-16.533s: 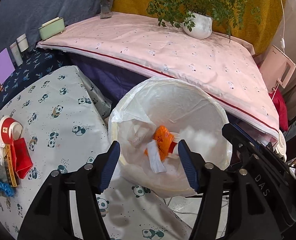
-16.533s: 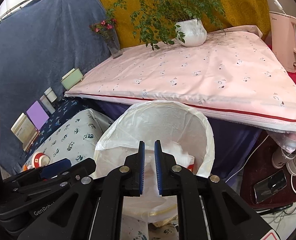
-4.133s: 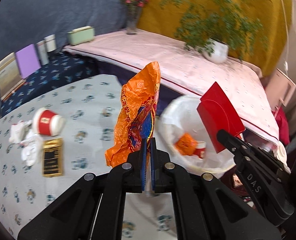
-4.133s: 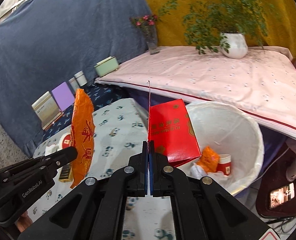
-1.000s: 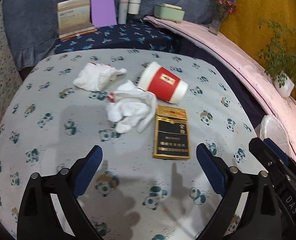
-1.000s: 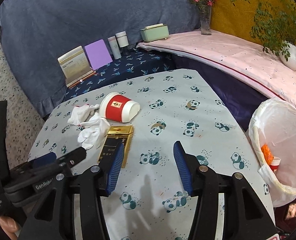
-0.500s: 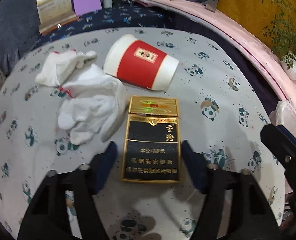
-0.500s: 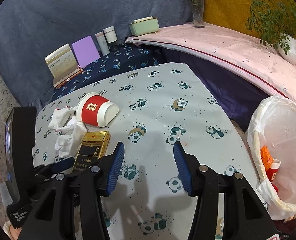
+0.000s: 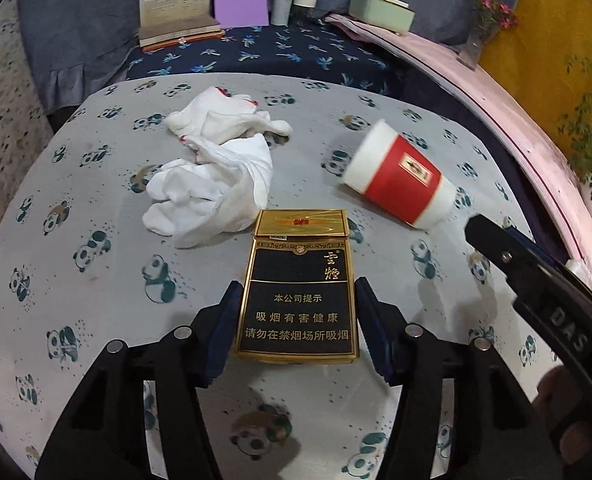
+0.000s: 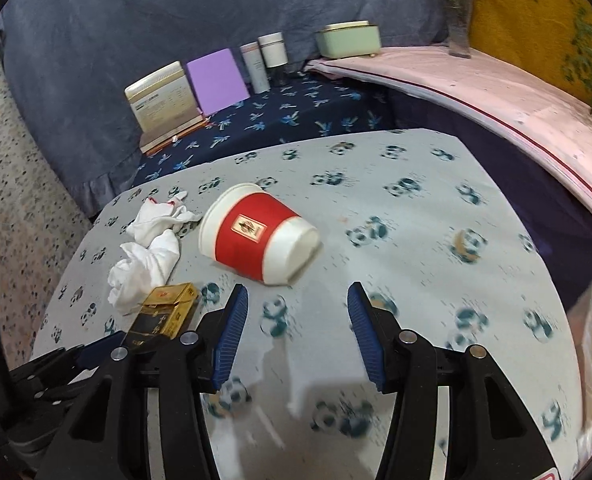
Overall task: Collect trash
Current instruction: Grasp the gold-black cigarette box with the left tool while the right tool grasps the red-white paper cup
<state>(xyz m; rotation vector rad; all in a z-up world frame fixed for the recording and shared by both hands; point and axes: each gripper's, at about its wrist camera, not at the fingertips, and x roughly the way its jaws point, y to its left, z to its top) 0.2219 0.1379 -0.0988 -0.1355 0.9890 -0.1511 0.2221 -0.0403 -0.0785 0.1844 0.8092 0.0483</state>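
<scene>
A: What is between the fingers of the left gripper [image 9: 297, 330]?

B: A black and gold cigarette pack [image 9: 296, 286], lying flat on the bench [image 9: 96, 280]. The blue pads stand close along its two long sides; I cannot tell whether they press on it.

A: And beyond the pack?

B: Crumpled white gloves [image 9: 216, 176] just ahead and to the left, touching its far corner. A red and white paper cup [image 9: 399, 180] lies on its side ahead and to the right.

A: The right gripper [image 10: 296, 320]?

B: Its jaws are opening, about half wide, with only panda-print cloth between them. The cup [image 10: 256, 234] lies just ahead of the fingertips, apart from them. The pack [image 10: 162, 312] is to its left, by the left gripper's finger.
</scene>
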